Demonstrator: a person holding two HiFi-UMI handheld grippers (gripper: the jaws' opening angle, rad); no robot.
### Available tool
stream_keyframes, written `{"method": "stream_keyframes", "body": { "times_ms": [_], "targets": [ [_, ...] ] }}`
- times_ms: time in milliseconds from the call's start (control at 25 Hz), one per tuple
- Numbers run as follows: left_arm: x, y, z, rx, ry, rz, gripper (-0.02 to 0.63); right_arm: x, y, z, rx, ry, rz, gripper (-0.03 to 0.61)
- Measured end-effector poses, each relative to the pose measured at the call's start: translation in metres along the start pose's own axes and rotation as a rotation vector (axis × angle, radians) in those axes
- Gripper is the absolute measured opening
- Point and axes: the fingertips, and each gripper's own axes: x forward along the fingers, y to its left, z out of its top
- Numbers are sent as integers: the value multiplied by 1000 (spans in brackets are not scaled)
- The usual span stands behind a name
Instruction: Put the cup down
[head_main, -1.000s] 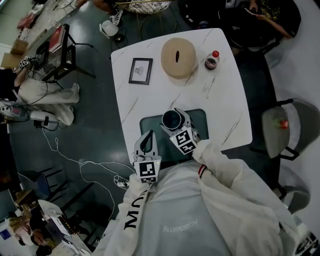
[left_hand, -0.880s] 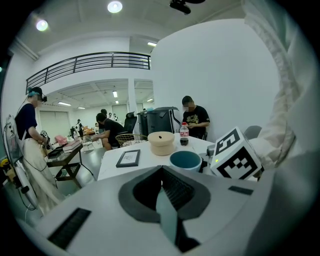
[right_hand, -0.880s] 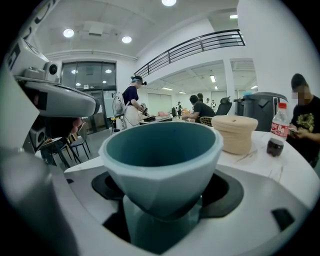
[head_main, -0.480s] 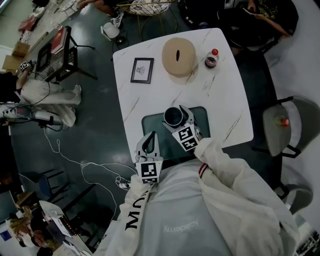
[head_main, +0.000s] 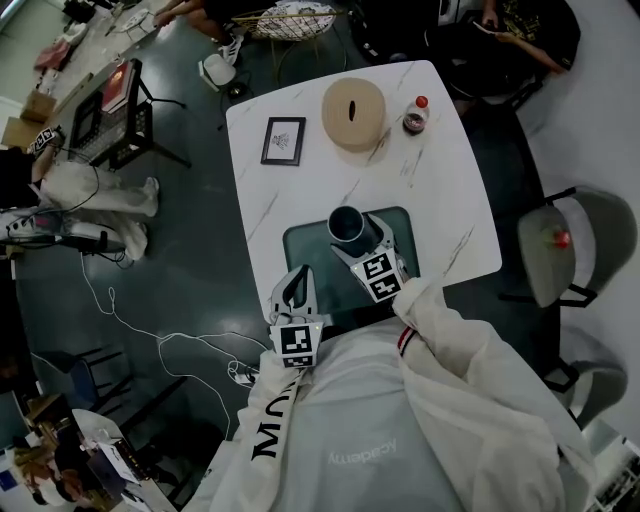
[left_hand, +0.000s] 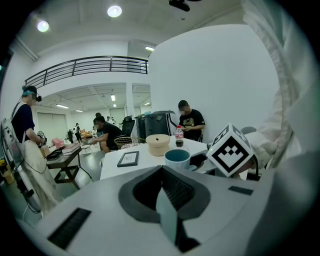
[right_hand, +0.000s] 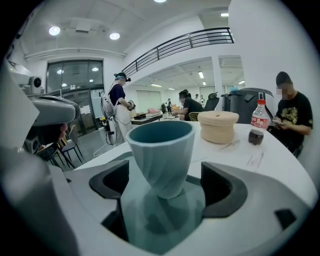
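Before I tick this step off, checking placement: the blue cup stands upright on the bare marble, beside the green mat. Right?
No. The blue cup stands upright on the green mat itself, not on the bare marble beside it, as the head view shows.

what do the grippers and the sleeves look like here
The left gripper and the right gripper are pale grey plastic shells with dark ribbed jaw linings. Each carries a white cube printed with black square markers. No cables show. On the right arm is a loose cream sleeve, its cuff striped red and dark.
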Motion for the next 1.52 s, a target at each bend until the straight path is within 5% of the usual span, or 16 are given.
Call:
{"method": "stream_keyframes", "body": {
  "times_ms": [400,1080,1520],
  "targets": [
    [-28,-7,4,30,-52,-46,11,-54,7,10,28,-66,-106,434],
    [-101,-14,-6,37,-104,-89,11,-120,77,32,32,-223,-137,402],
    [-156,-15,-19,-7,-132,-99,11,-166,123,30,57,-280,-180,213]
  ]
}}
